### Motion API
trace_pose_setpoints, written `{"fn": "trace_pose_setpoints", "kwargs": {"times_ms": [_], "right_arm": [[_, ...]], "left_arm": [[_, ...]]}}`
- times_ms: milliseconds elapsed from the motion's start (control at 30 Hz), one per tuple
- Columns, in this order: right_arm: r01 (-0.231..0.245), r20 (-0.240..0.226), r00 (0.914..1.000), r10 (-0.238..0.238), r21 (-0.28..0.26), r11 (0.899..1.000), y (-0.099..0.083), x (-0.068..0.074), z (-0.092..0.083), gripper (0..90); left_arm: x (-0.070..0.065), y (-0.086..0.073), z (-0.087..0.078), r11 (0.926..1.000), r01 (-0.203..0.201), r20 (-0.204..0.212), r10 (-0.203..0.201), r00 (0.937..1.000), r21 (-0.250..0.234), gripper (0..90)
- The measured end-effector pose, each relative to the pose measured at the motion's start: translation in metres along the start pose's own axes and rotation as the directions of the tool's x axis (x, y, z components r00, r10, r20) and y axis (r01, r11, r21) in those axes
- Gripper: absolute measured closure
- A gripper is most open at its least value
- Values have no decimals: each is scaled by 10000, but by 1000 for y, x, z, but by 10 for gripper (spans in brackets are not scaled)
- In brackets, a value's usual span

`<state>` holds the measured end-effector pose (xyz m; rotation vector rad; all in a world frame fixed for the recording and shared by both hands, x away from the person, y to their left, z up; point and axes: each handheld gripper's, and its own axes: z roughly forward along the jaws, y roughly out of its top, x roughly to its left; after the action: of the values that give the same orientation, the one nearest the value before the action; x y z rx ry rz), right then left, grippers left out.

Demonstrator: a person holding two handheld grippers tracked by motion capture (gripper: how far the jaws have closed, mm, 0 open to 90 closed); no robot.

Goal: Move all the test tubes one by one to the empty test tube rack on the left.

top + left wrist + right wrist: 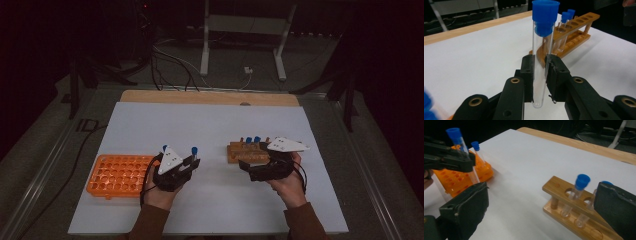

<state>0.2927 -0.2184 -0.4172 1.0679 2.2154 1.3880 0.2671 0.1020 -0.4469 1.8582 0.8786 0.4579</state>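
My left gripper (539, 72) is shut on a clear test tube (539, 42) with a blue cap, held upright above the white table top. In the high view this left gripper (191, 161) sits just right of the orange tube rack (117, 175). One more blue-capped tube (477, 150) stands in that orange rack (461, 180). My right gripper (541, 207) is open wide, its jaws either side of the near end of the wooden rack (564, 192). Two blue-capped tubes (252, 140) stand in the wooden rack (245, 152); one of them (579, 187) shows close to the right jaw.
A white sheet (200, 120) covers the table, with a bare wooden strip (210, 97) along the far edge. Beyond it are cables and a stand's white legs (205, 45) on the dark floor. Open white surface lies between the two racks.
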Motion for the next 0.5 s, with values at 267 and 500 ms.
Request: {"fn": "trace_pose_setpoints", "kwargs": {"times_ms": [267, 500], "right_arm": [[-127, 144, 9998, 128, -96, 9999, -2, -6, -5, 1], [-162, 130, 9998, 163, -81, 9998, -4, -7, -5, 1]], "left_arm": [[13, -9, -15, 9999, 136, -415, -133, 9991, 70, 766], [26, -15, -30, 9999, 123, -833, -113, 9965, 118, 766]]}}
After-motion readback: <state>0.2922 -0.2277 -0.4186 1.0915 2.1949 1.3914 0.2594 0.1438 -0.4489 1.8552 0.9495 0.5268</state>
